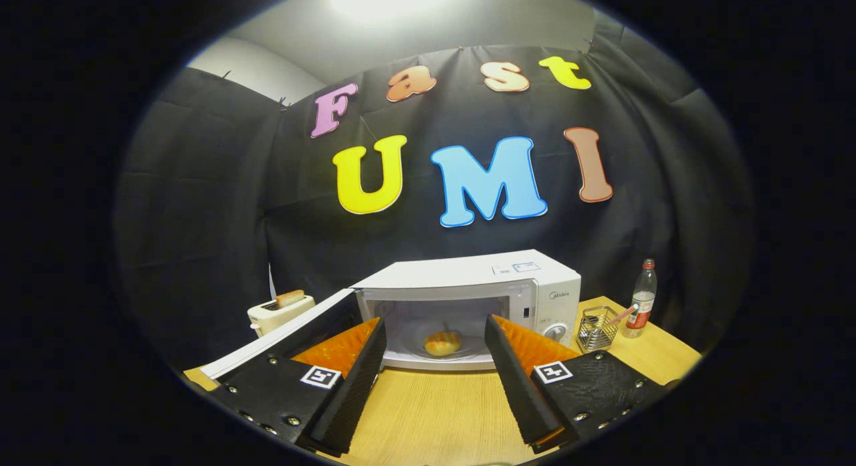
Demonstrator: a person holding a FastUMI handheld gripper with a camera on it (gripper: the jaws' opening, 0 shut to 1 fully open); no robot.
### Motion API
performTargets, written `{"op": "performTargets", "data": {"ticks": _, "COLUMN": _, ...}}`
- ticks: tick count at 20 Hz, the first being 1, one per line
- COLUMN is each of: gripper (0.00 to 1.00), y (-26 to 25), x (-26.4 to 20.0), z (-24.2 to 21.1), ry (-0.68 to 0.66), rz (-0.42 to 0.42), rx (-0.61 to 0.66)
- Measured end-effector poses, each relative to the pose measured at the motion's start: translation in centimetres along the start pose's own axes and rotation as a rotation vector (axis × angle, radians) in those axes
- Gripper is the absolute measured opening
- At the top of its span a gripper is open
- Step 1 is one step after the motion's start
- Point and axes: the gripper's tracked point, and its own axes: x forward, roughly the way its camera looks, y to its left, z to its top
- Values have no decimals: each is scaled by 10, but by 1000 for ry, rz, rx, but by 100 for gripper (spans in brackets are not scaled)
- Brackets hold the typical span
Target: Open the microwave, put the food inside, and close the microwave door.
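White microwave at the far middle of the tabletop, door swung wide to the left, cavity lit and open. Food — a small round golden piece, maybe a bun — already resting on the glass plate inside, beyond and between the fingers. Gripper spread wide, holding nothing, well short of the microwave.

Judging by that, opening done, loading done, closing left. Next move calls for swinging out to the left, getting one finger behind the outer face of the door near its free edge, then pushing it round to the right until it latches. Worth watching: door edge reaching out to the near left, close beside the left finger, so easy to clip on the way past; a push too near the hinge likely to stall or shove the whole microwave back.

Light wood-grain tabletop, smooth and bare between fingers and microwave. Toaster at the far left behind the door, a slice of bread standing up out of its slot. Wire basket just right of the microwave, something thin and pinkish leaning in it, too small to name. Plastic bottle upright beyond the basket, near the right edge. Black cloth wall all round the back, bright lamp overhead, pale wall showing at the upper left.
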Motion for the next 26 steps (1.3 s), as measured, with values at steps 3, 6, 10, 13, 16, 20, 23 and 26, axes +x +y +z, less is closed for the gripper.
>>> {"op": "performTargets", "data": {"ticks": 3, "gripper": 90, "y": 7, "x": -22, "z": 8, "ry": -19, "rz": 8, "rx": -6}}
{"op": "performTargets", "data": {"ticks": 6, "gripper": 90, "y": 16, "x": -40, "z": 13, "ry": -26, "rz": 22, "rx": -10}}
{"op": "performTargets", "data": {"ticks": 10, "gripper": 74, "y": 40, "x": -64, "z": 17, "ry": -34, "rz": 67, "rx": -23}}
{"op": "performTargets", "data": {"ticks": 13, "gripper": 53, "y": 68, "x": -80, "z": 12, "ry": -29, "rz": 118, "rx": -48}}
{"op": "performTargets", "data": {"ticks": 16, "gripper": 6, "y": 97, "x": -89, "z": 13, "ry": -32, "rz": 184, "rx": -59}}
{"op": "performTargets", "data": {"ticks": 20, "gripper": 2, "y": 147, "x": -113, "z": 3, "ry": 2, "rz": 325, "rx": -94}}
{"op": "performTargets", "data": {"ticks": 23, "gripper": 2, "y": 187, "x": -112, "z": -9, "ry": 29, "rz": 442, "rx": -113}}
{"op": "performTargets", "data": {"ticks": 26, "gripper": 2, "y": 215, "x": -117, "z": -25, "ry": 61, "rz": 517, "rx": -114}}
